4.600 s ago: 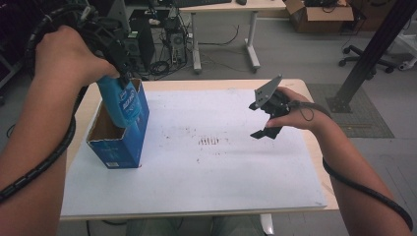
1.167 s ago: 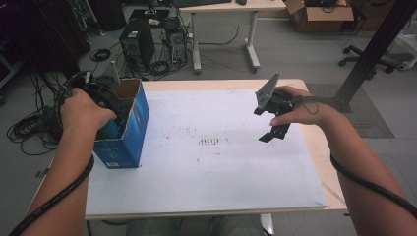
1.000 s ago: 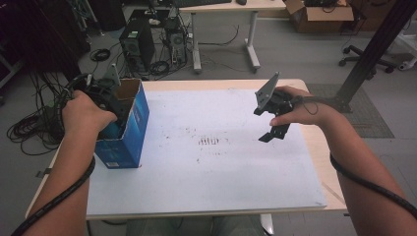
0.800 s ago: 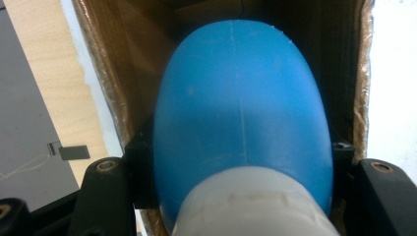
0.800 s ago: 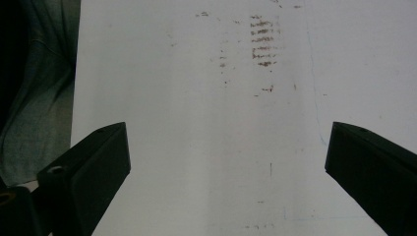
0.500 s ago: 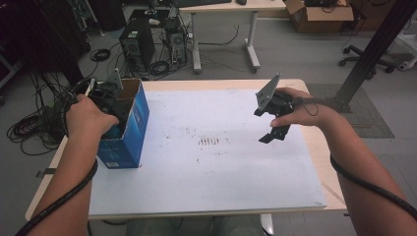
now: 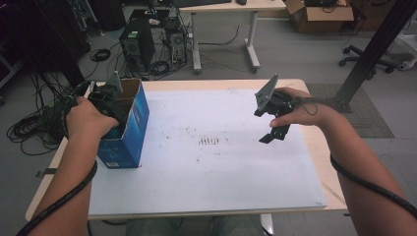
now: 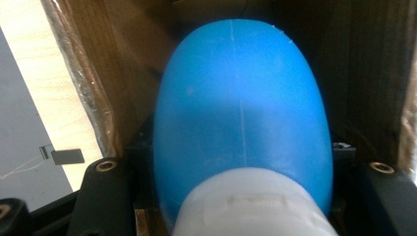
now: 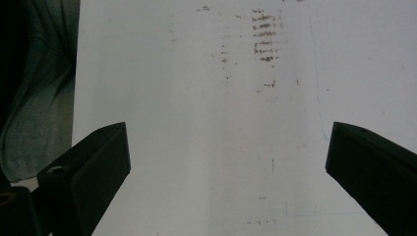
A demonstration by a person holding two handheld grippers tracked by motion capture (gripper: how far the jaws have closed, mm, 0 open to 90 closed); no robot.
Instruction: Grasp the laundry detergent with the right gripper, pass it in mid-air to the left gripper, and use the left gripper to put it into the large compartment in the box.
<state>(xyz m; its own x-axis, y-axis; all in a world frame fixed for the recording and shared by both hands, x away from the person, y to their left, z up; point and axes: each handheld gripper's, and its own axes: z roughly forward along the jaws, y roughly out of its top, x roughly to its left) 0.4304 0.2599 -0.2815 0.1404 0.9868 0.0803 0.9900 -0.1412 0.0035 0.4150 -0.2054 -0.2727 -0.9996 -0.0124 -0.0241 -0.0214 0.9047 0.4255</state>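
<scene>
Bottle sits clamped between left gripper jaws inside box.

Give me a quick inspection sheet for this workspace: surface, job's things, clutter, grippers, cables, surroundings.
Surface: white sheet on wooden table, brown smudges mid-sheet.
Job's things: blue bottle with white cap, inside the open blue carton at the table's left.
Clutter: nothing seen.
Grippers: left gripper reaches into the carton, shut on the bottle; right gripper open above the sheet, empty.
Cables: black cable along each forearm; tangle on floor at left.
Surroundings: computer towers, desk, cardboard box, office chair.
</scene>
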